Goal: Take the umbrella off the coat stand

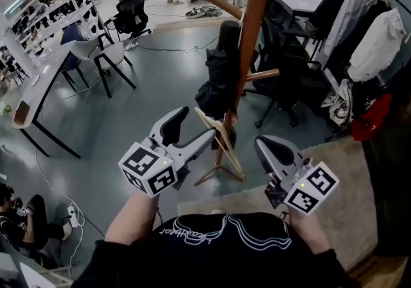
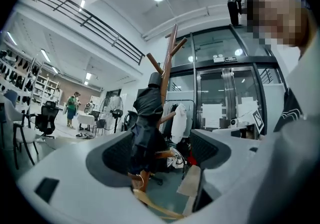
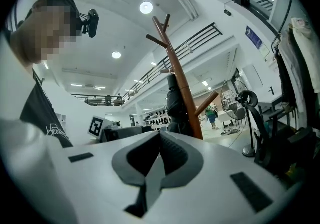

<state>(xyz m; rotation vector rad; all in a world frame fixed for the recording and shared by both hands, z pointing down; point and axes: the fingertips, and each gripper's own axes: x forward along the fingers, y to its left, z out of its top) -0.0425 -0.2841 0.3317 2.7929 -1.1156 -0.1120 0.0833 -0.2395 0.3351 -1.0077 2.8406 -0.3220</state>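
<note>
A brown wooden coat stand [image 1: 247, 36] rises in the middle of the floor in the head view. A folded black umbrella [image 1: 218, 74] hangs against its pole, below an upper peg. My left gripper [image 1: 192, 127] is open and empty, held short of the stand's base. In the left gripper view the umbrella [image 2: 145, 123] and the pole [image 2: 167, 63] show between the wide-apart jaws of the left gripper [image 2: 160, 155], still at a distance. My right gripper [image 1: 270, 148] is shut on nothing, to the right of the base. The right gripper view shows the right gripper [image 3: 159, 140] below the stand [image 3: 180, 83] and the umbrella [image 3: 175, 108].
A clothes rack with white and dark garments [image 1: 376, 42] and a red bag [image 1: 371, 116] stand at the right. Black office chairs [image 1: 282, 81] crowd behind the stand. A beige rug [image 1: 334, 177] lies underfoot. A desk [image 1: 38, 87] runs along the left. A person [image 1: 19, 216] sits lower left.
</note>
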